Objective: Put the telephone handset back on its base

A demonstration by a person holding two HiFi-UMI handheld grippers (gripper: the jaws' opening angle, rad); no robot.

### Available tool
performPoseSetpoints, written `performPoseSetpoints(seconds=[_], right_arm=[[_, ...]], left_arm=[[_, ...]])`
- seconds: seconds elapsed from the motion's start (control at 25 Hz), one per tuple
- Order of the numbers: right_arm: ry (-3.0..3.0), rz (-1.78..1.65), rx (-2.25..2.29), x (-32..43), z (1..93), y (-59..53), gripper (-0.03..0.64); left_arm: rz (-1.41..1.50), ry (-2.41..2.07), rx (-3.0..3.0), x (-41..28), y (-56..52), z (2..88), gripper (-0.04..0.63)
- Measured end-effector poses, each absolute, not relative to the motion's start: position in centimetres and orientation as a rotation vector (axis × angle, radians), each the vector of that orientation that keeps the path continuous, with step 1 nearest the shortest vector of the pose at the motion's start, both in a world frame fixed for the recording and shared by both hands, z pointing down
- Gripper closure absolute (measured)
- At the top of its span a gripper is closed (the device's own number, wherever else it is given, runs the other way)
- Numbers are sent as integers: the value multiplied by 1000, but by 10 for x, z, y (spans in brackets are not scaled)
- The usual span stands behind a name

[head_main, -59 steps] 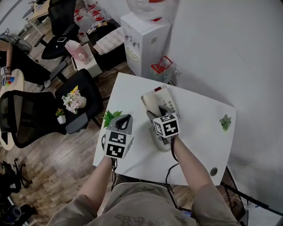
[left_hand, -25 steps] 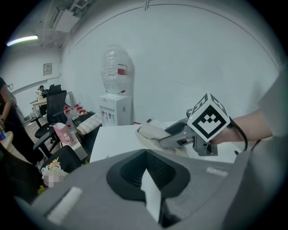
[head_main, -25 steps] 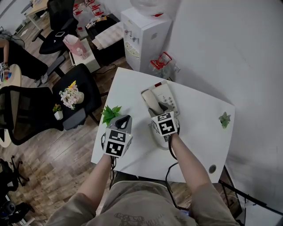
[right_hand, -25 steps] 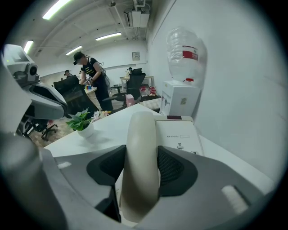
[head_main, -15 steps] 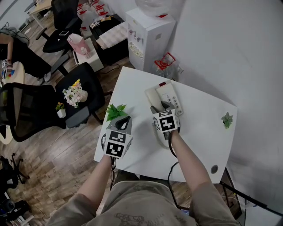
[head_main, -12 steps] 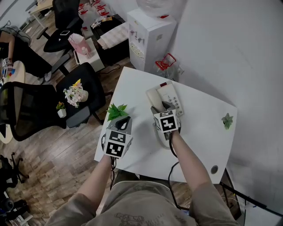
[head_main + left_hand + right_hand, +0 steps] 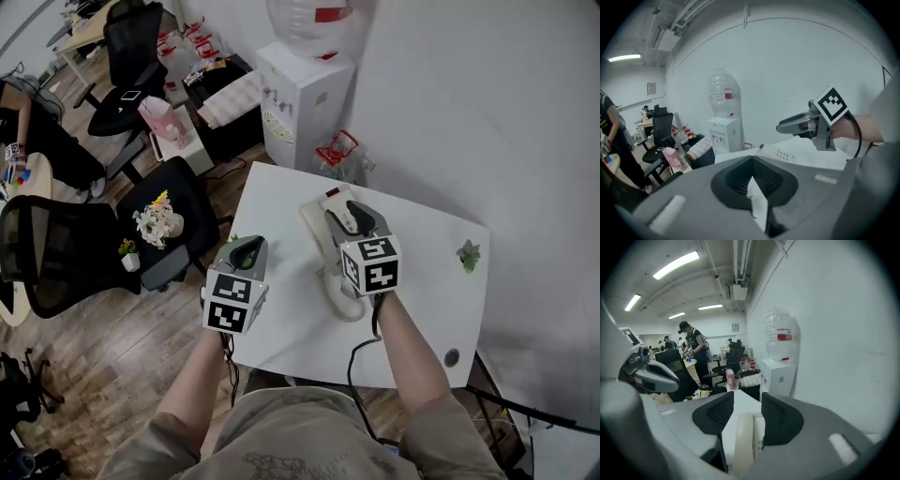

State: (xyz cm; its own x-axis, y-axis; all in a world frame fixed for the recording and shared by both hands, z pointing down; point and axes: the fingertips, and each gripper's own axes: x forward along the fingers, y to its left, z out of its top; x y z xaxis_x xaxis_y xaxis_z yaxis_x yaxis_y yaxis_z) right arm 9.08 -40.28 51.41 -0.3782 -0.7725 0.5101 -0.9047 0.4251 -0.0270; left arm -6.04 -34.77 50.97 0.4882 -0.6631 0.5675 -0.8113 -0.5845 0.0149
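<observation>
The cream telephone base (image 7: 336, 198) sits on the white table (image 7: 422, 281), and the handset (image 7: 316, 231) lies along the base's left side. Its coiled cord (image 7: 343, 306) loops toward me. My right gripper (image 7: 349, 217) hovers above the phone, open and holding nothing. In the right gripper view the handset (image 7: 743, 439) shows below the gap between the pads, with my right gripper (image 7: 747, 401) clear of it. My left gripper (image 7: 247, 247) hangs over the table's left edge, shut and empty, and appears in its own view as the left gripper (image 7: 752, 163).
A small green plant (image 7: 467, 253) stands at the table's right side, near the wall. A water dispenser (image 7: 302, 94) stands behind the table. Black office chairs (image 7: 56, 253) and a flower pot (image 7: 155, 220) are on the wooden floor to the left. A cable hole (image 7: 452, 357) marks the near right corner.
My right gripper was low on the handset over the base; now it is raised above the phone with its jaws apart. The left gripper has drifted slightly left.
</observation>
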Motion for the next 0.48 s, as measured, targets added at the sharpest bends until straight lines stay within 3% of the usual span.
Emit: performPoseSetpoints(seconds=[0.48], right_arm=[[-2497, 219, 1664, 133, 308, -333, 484]], left_arm=[[466, -1375, 2812, -38, -348, 326, 595]])
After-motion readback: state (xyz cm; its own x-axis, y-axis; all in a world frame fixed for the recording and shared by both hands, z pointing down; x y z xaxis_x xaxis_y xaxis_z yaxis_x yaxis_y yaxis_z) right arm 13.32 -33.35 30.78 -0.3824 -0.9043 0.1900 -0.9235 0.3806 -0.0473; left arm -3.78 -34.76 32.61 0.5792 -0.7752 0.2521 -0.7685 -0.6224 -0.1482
